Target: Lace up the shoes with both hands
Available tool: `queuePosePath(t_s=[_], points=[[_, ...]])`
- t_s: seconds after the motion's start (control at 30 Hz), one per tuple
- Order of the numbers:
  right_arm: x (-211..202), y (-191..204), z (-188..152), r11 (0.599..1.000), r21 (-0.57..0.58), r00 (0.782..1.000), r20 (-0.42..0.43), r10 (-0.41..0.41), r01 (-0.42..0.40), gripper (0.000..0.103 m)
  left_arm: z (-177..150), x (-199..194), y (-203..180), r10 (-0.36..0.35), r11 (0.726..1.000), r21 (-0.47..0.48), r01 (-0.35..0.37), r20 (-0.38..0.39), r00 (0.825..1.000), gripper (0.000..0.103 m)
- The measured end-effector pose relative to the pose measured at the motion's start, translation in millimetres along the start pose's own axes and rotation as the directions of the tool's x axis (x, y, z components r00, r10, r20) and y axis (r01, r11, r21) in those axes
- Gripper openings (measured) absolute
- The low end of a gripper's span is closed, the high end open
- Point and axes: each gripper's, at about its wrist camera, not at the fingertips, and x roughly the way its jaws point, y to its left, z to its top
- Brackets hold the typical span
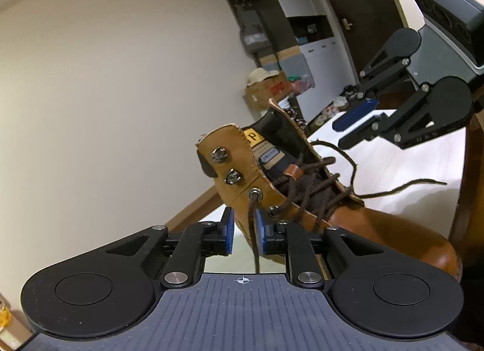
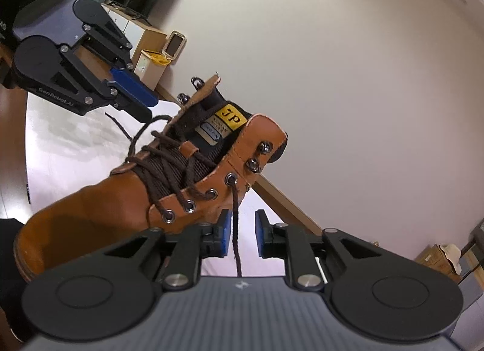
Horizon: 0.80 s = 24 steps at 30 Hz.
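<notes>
Broadly, room: plain pale wall (image 1: 106, 94), a dark door (image 1: 357, 3), white cabinets (image 1: 320, 57).
Surface: white table (image 2: 60, 145) with a wooden edge.
Boxes: cardboard boxes (image 1: 263, 88) against the wall; contents unclear.
Boot: tan boot (image 2: 90, 203) on the table, its top tilted up.
Laces: brown lace (image 1: 252, 230) hangs between each claw's pads.
Claws: left gripper (image 1: 243, 231) and right gripper (image 2: 243, 234) stand parted, pressing nothing.

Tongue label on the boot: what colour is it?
Yellow with black letters; the tongue label shows best in the right wrist view.

Boot (image 1: 378, 230) toe behind right-hand frame edge; lace (image 2: 235, 230) end under gripper body.
</notes>
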Motion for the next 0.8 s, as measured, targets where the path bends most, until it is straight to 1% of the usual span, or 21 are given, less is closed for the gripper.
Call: queuePosePath(t_s=[0.13,0.17,0.2,0.23,0.27,0.3,0.33,0.4,0.43,0.5,0.57,0.63,0.67,0.73,0.8], points=[[9.4,-0.9,-1.4,1.0,0.005,1.0,-0.014,0.024,-0.024,0.019,-1.9,12.3,2.2,-0.018,1.0,0.001,0.018,-0.024,1.0,0.017],[13.9,-0.7,-1.6,1.0,0.005,0.999,-0.016,0.029,-0.029,0.018,-2.1,12.9,3.2,-0.017,1.0,-0.001,0.017,-0.029,0.999,0.008],[19.8,-0.4,-2.0,0.999,0.006,0.999,-0.021,0.032,-0.032,0.017,-2.8,14.6,5.1,0.001,1.0,0.0,-0.001,-0.043,0.999,0.003],[23.2,-1.6,-2.6,0.999,0.018,0.999,-0.025,0.034,-0.033,0.007,-4.8,15.8,7.5,0.033,0.999,0.003,-0.032,-0.054,0.998,0.003],[24.6,-4.1,-3.4,0.999,0.038,0.999,-0.03,0.033,-0.032,0.004,-7.5,16.0,10.2,0.023,1.0,-0.001,-0.023,-0.065,0.998,0.003],[25.1,-7.5,-4.8,0.998,0.062,0.999,-0.032,0.034,-0.032,0.003,-9.3,16.8,10.4,0.021,1.0,0.002,-0.021,-0.078,0.997,0.003],[25.2,-10.9,-7.4,0.996,0.08,0.999,-0.04,0.034,-0.03,0.003,-13.4,18.8,7.9,0.023,1.0,0.02,-0.021,-0.113,0.993,0.002],[28.3,-13.6,-18.2,0.996,0.089,0.995,-0.091,0.033,-0.025,0.002,-20.8,20.4,1.9,0.003,0.999,0.033,0.002,-0.148,0.989,0.002],[30.4,-13.7,-25.5,0.994,0.106,0.992,-0.12,0.048,-0.036,0.002,-25.6,21.0,-2.5,-0.011,0.999,0.038,0.017,-0.163,0.987,0.002],[31.5,-9.2,-36.4,0.993,0.11,0.986,-0.152,0.065,-0.049,0.002,-27.3,18.5,-3.1,-0.014,1.0,0.023,0.018,-0.159,0.987,0.002],[25.7,-10.0,-38.1,0.988,0.141,0.985,-0.15,0.084,-0.062,0.002,-26.3,15.0,-1.4,-0.006,1.0,0.011,0.008,-0.155,0.988,0.002],[19.3,-15.0,-35.8,0.98,0.182,0.985,-0.139,0.1,-0.074,0.002,-26.2,7.7,-1.4,0.006,1.0,0.022,-0.003,-0.153,0.988,0.003],[13.4,-20.1,-35.2,0.971,0.219,0.984,-0.127,0.121,-0.091,0.002,-26.5,5.0,-2.0,0.014,1.0,0.023,-0.011,-0.152,0.988,0.004],[5.1,-31.2,-36.1,0.94,0.313,0.979,-0.097,0.178,-0.14,0.002,-30.7,-6.6,-3.6,0.04,0.999,0.016,-0.039,-0.152,0.988,0.007],[0.9,-40.0,-39.0,0.884,0.417,0.965,-0.053,0.255,-0.211,0.002,-35.2,-16.0,-6.4,0.058,0.998,0.001,-0.059,-0.151,0.987,0.007]])
